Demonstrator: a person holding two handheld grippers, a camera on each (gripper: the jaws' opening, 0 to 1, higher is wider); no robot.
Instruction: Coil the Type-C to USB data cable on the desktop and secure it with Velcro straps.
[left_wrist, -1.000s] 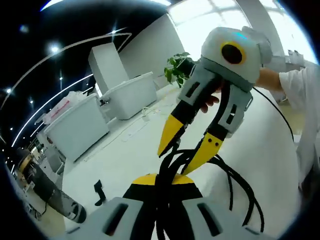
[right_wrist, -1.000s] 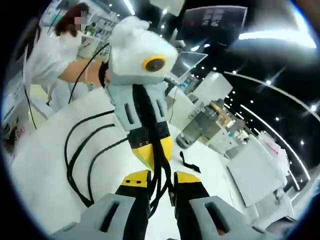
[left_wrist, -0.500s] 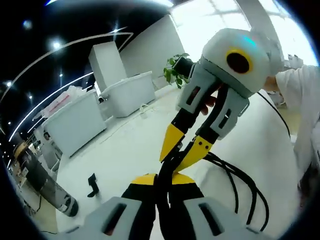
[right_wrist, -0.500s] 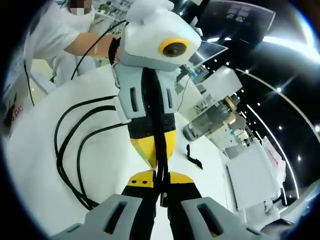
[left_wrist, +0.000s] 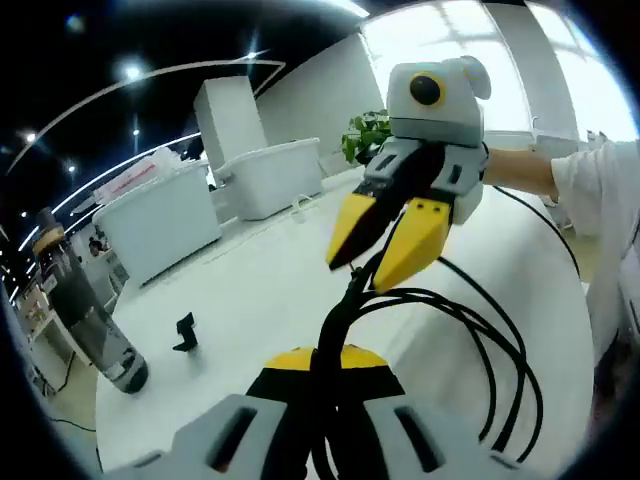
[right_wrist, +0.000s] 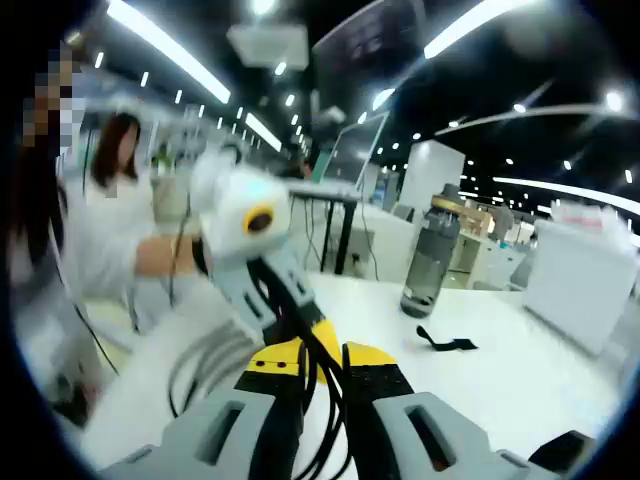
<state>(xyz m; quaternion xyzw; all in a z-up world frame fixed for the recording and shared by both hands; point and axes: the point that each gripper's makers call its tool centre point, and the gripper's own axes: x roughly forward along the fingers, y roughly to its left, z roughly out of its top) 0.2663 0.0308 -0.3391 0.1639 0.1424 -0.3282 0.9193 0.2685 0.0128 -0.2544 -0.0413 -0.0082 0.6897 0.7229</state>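
Currently, the left gripper (left_wrist: 322, 362) is clamped on the black data cable (left_wrist: 470, 330): in the left gripper view its yellow-tipped jaws rise from the bottom edge, pressed together on a bundle of several cable strands. From this clamp point the cable fans out to the right in several loops that hang over the white desktop (left_wrist: 250, 310).

Directly above the clamp point, the right gripper (left_wrist: 385, 240) points its yellow tips down toward the bundle. Its jaws stand narrowly apart; the cable rises to just below the tips, but contact cannot be confirmed in this view. A person's hand and white sleeve extend from behind this gripper toward the right edge.

In the right gripper view, motion blur reduces detail. The right gripper (right_wrist: 322, 362) shows dark cable strands passing through the narrow gap between its jaws. Whether the jaws grip them cannot be determined. The left gripper appears just beyond the jaws, upper left, and cable loops lie blurred to its lower left.

A black Velcro strap (left_wrist: 185, 332) lies on the desktop, well apart from the cable, to the left of the left gripper's jaws. A grey water bottle (left_wrist: 95, 330) stands near the strap, farther left.
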